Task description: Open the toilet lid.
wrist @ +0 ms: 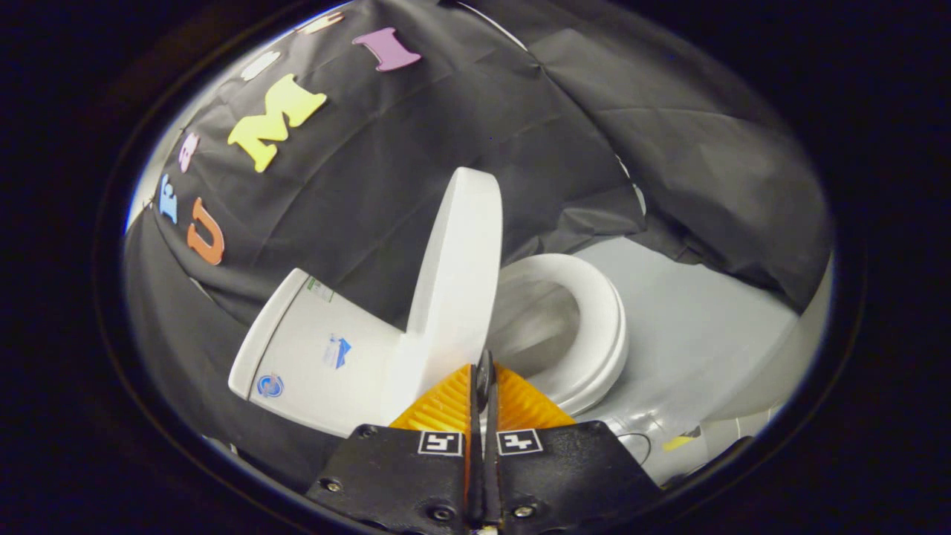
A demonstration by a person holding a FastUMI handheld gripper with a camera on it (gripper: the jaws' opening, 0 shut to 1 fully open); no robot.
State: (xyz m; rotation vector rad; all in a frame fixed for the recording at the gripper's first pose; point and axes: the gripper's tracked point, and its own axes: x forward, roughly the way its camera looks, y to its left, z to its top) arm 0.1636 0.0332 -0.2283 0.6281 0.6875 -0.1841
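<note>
The toilet lid (457,275) stands raised, nearly upright, directly ahead of the tool (484,371) at 12 o'clock, its long axis vertical. The seat (594,327) lies at 2 o'clock. The tool's fingers are closed together, gripping nothing.

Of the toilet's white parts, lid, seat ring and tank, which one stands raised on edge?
The lid: it stands upright just beyond the shut gripper. The seat ring lies flat around the bowl, and the tank sits behind the lid.
</note>
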